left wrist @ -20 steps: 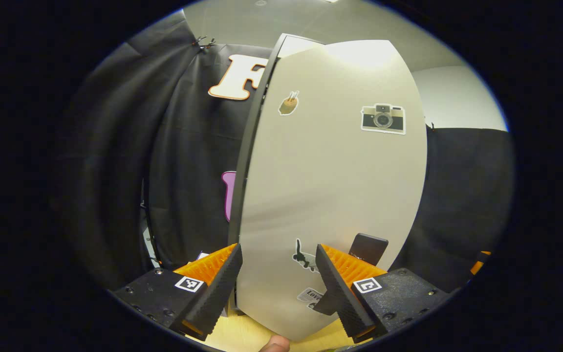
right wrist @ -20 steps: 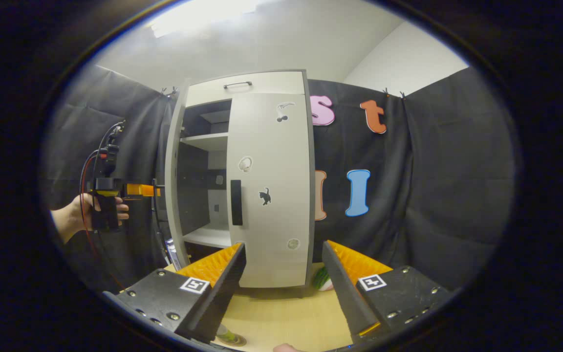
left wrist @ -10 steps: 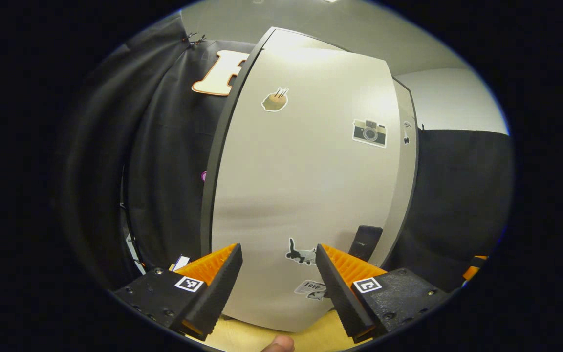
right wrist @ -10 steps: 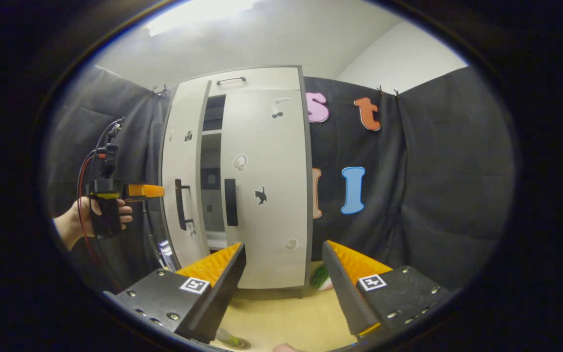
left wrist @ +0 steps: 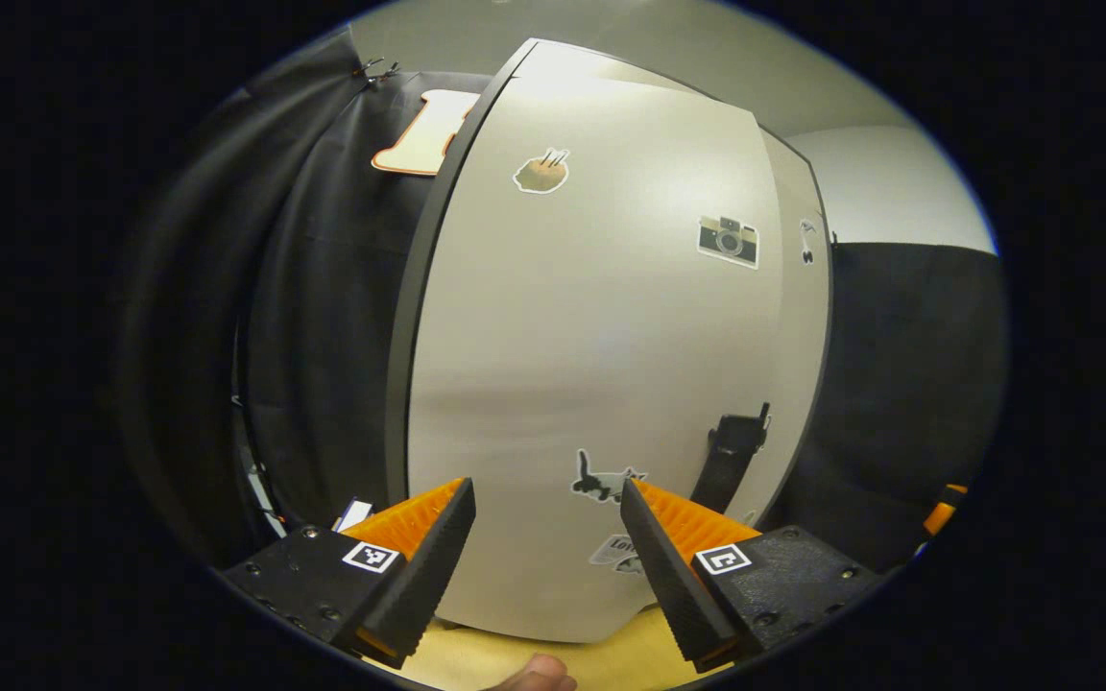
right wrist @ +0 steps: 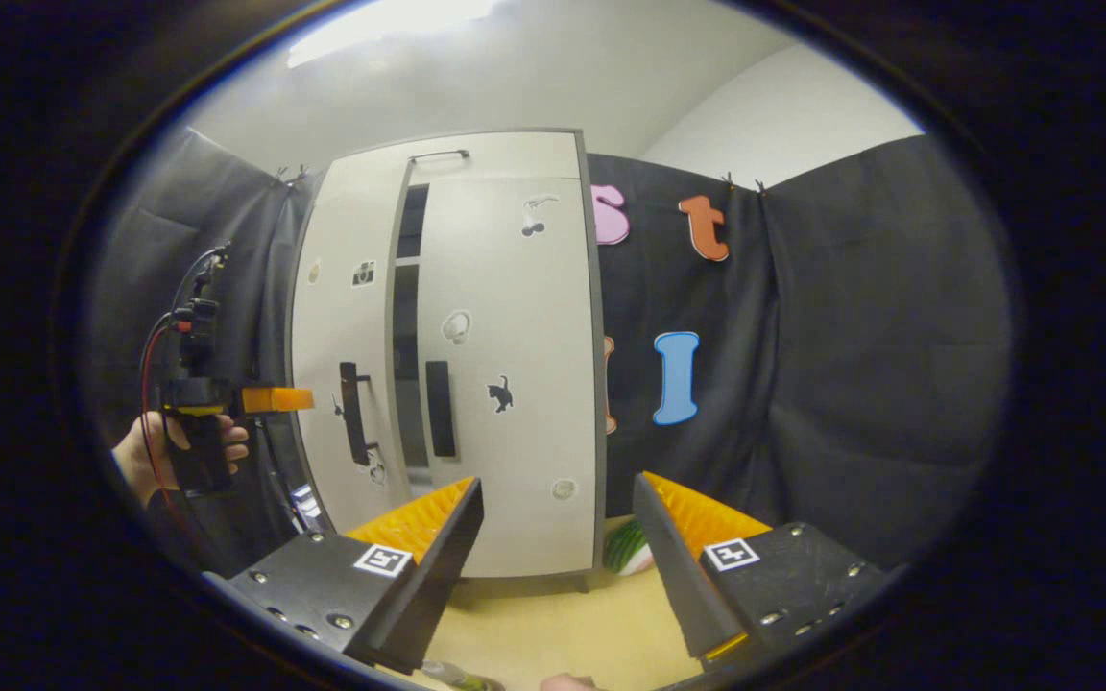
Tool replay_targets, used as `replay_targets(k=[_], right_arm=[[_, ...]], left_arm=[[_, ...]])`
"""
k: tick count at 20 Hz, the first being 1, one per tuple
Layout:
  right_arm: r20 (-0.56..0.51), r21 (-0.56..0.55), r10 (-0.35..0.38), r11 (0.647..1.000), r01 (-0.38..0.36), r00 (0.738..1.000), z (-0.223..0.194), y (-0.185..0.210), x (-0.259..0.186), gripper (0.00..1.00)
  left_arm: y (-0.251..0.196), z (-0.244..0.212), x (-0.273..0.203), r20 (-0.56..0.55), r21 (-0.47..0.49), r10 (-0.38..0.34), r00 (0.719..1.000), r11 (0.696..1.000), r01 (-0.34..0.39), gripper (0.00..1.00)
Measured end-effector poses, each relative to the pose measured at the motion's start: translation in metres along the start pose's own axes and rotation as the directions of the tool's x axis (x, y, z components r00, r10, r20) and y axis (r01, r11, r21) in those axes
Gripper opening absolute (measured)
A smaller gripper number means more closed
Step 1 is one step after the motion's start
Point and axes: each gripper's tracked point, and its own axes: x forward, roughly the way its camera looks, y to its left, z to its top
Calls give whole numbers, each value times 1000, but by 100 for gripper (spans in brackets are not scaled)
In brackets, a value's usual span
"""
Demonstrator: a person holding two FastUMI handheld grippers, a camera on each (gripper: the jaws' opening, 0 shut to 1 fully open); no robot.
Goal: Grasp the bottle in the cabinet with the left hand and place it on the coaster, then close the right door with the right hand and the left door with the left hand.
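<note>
One narrow gap between the left door (right wrist: pixel 342 384) and right door (right wrist: pixel 510 384) hides the cabinet's inside. Sticker lettering unreadable. Left gripper (left wrist: pixel 543 547) and right gripper (right wrist: pixel 558 547) gape, holding nothing.

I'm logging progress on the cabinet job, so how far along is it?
The right door looks shut. The left door is in hand: the left gripper is at its face, and a dark gap remains between the doors. Closing that gap is left. A bottle sits at the right view's bottom edge; no coaster can be made out.
</note>
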Motion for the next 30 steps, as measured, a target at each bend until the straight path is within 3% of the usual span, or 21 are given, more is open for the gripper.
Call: replay_targets(k=[1,3,5,9,12,16,22,29,30], right_arm=[[6,-4,14,1000,-14,1000,3,2,2,95],[4,1,23,1000,-23,1000,6,1,10,95],[-5,-1,21,1000,-21,1000,6,-3,20,95],[-28,-30,29,999,-30,999,8,-4,28,95],[-12,-31,95,995,-96,995,9,5,33,95],[-17,-15,148,989,-148,989,9,1,27,95],[-34,-22,190,981,-191,981,0,-4,24,95],[-16,28,240,971,-239,971,3,2,31,95],[-16,28,241,970,-241,970,3,0,34,95]], left_arm=[[8,1,-1,8,39,43,999,998,-44,92],[12,5,-4,32,84,80,996,993,-82,97],[0,6,-8,49,78,58,997,995,-61,97],[-21,8,-27,45,47,84,995,995,-86,96],[-48,15,-43,61,26,110,992,993,-112,96],[-79,12,-60,84,45,130,988,990,-134,96],[-105,-20,-72,16,121,163,986,979,-164,96],[-129,-15,-86,45,44,142,989,989,-144,97],[-131,-14,-87,50,38,149,988,988,-151,93]])
